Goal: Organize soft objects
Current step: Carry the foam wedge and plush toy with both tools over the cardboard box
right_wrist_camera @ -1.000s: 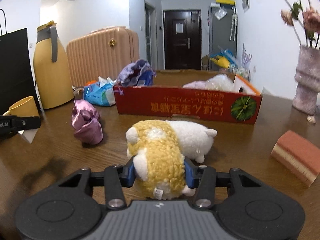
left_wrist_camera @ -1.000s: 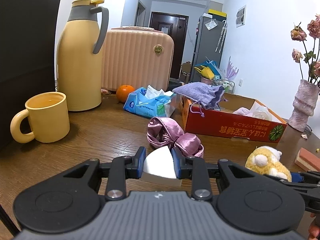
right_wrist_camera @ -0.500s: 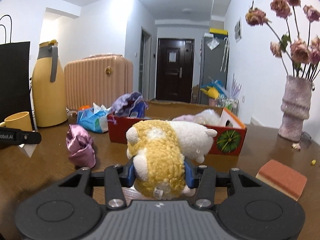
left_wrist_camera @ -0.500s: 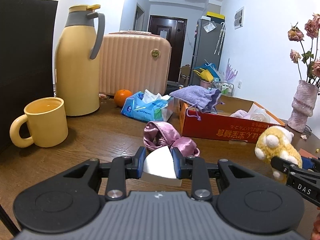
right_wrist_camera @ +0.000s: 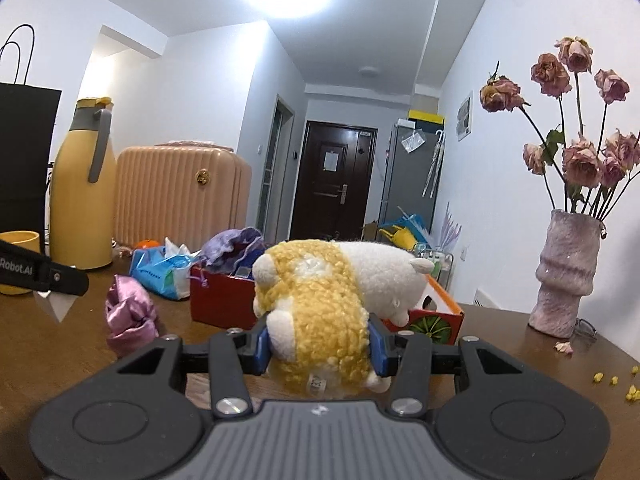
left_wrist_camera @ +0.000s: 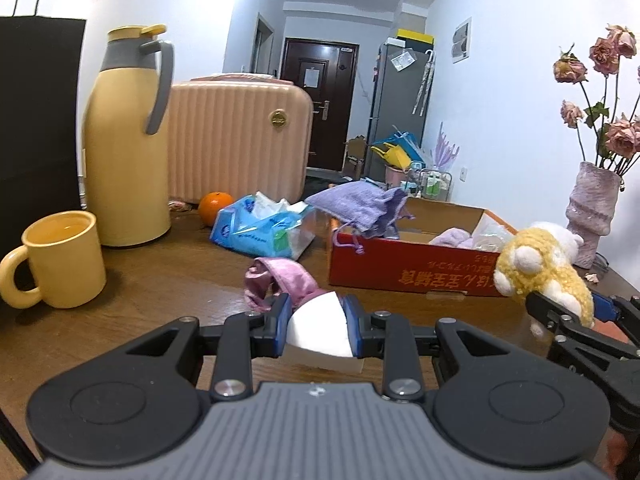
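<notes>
- Yellow-and-white plush toy [right_wrist_camera: 320,312] is clamped in your right gripper [right_wrist_camera: 318,346], lifted clear of the wooden table [right_wrist_camera: 500,360], just in front of the red cardboard box [right_wrist_camera: 218,300].
- Your left gripper [left_wrist_camera: 318,326] pinches a white foam block [left_wrist_camera: 318,330].
- Judged step: carrying the toy to the box.
- Next, move it above the opening, then let go.

Both wrist views face the red box [left_wrist_camera: 400,272] [right_wrist_camera: 220,300] closely.

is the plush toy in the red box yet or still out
Out. The right tool is shut on the plush toy and holds it above the table, in front of the red box, not inside.
</notes>
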`<state>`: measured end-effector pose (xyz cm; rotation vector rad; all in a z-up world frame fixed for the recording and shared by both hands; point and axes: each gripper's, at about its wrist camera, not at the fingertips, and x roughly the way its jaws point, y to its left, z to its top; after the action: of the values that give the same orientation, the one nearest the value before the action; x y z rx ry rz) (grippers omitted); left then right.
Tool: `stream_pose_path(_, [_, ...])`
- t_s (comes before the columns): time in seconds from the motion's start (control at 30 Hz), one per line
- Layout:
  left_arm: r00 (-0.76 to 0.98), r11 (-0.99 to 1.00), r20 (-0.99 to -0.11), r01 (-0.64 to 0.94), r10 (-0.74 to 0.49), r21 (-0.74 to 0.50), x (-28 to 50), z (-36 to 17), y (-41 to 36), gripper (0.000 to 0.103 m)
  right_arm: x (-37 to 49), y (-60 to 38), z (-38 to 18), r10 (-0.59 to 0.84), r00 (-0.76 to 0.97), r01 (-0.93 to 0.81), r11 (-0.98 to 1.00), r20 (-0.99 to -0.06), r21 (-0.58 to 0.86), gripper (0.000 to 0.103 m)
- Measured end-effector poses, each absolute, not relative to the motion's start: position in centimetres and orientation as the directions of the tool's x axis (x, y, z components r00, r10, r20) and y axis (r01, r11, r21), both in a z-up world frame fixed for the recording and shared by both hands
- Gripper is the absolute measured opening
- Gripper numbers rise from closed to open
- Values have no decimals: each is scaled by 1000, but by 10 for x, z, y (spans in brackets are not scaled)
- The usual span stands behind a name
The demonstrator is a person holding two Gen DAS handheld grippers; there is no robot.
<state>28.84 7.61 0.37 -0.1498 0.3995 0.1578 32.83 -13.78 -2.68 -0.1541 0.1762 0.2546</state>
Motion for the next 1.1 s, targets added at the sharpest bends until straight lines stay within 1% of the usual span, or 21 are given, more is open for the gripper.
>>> stream_pose_path(0.33, [922, 985, -374, -145, 99, -98, 309, 14, 42, 29, 342, -144, -25, 200, 969, -219, 967, -143, -131, 45])
stream_pose_path(0.6, [928, 983, -361, -144, 95, -111, 334, 21, 24, 29, 357, -151, -24, 172, 980, -184, 974, -96, -135, 46])
stream_pose_path(1.1, [931, 975, -349, -165, 105, -148, 386, 29, 8, 29, 397, -155, -18, 138, 988, -143, 985, -62, -92, 46])
